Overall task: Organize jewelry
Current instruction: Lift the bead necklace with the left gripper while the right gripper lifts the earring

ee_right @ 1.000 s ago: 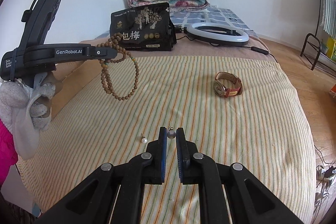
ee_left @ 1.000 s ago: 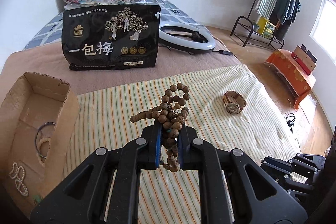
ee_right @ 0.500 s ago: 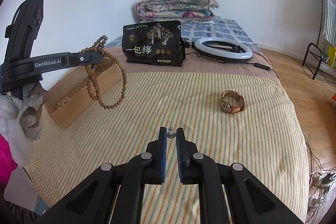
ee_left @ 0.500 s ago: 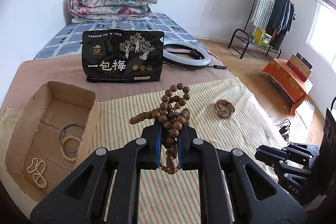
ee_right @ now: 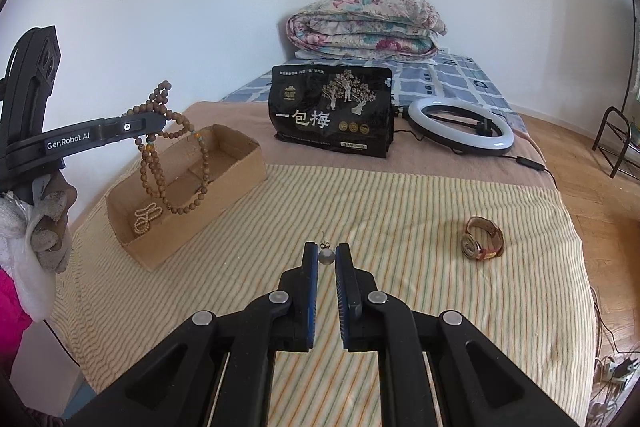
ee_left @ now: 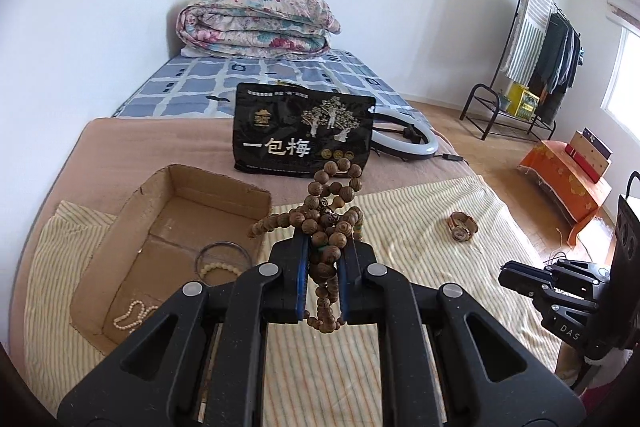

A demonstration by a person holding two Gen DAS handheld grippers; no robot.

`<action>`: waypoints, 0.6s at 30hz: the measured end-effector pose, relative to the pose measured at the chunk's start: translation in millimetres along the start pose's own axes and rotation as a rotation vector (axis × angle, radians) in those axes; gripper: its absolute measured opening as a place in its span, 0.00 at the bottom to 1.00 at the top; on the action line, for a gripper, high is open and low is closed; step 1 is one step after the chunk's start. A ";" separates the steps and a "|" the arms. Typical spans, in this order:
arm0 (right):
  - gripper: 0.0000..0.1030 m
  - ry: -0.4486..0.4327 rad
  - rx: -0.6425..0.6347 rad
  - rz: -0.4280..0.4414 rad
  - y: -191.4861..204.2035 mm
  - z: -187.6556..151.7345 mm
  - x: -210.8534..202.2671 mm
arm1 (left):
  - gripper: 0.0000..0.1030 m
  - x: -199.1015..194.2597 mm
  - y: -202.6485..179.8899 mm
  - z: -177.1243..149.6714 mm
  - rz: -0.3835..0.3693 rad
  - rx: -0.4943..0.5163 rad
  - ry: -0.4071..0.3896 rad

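My left gripper [ee_left: 323, 247] is shut on a wooden bead necklace [ee_left: 328, 227], held in the air beside the open cardboard box [ee_left: 120, 279]; in the right wrist view the necklace [ee_right: 172, 163] dangles over the box [ee_right: 236, 183]. The box holds a dark bangle [ee_left: 222, 255], a pale bead bracelet [ee_left: 220, 269] and a pearl strand [ee_left: 130, 313]. My right gripper [ee_right: 326, 257] is shut on a pearl earring [ee_right: 326, 255] above the striped cloth [ee_right: 400, 227]. A brown-strapped watch [ee_right: 482, 239] lies on the cloth to the right.
A black snack bag [ee_right: 332, 113] stands behind the cloth, with a ring light [ee_right: 460, 127] to its right and a folded quilt [ee_right: 364, 27] at the back. A clothes rack [ee_left: 532, 47] and an orange-covered stand [ee_left: 568, 179] are off the bed at the right.
Both grippers have risen and pulled back from the cloth. My left gripper carried the necklace left toward the box. The box has come into the right wrist view.
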State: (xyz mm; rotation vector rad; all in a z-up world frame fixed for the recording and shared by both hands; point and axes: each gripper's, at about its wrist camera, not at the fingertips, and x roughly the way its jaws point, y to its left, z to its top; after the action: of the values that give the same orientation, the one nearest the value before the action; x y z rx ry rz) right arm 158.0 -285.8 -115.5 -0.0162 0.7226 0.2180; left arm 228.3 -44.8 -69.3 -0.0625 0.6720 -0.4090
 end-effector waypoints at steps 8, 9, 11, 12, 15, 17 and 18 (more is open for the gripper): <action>0.06 -0.021 -0.029 0.060 34.7 36.6 21.4 | 0.10 -16.6 53.0 0.1 0.072 -0.048 -0.022; 0.06 -0.023 -0.034 0.067 39.6 41.2 24.6 | 0.10 -18.3 58.4 -0.1 0.081 -0.052 -0.025; 0.06 -0.024 -0.048 0.078 49.7 50.4 32.0 | 0.10 -21.8 68.6 -0.3 0.100 -0.057 -0.031; 0.06 -0.023 -0.054 0.083 54.9 54.8 36.2 | 0.10 -23.2 73.3 -0.6 0.107 -0.060 -0.033; 0.06 -0.019 -0.067 0.102 68.5 65.8 49.7 | 0.10 -28.2 88.4 -2.6 0.124 -0.070 -0.039; 0.06 -0.016 -0.072 0.114 77.2 71.6 58.4 | 0.10 -30.1 96.5 -3.7 0.136 -0.075 -0.041; 0.06 -0.014 -0.075 0.120 81.6 74.6 62.7 | 0.10 -30.8 100.4 -4.2 0.138 -0.078 -0.040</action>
State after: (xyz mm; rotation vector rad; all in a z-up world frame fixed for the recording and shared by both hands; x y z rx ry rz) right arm 235.9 -187.3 -95.7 -0.0429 0.7016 0.3596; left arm 238.9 59.7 -73.1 -0.0973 0.6483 -0.2478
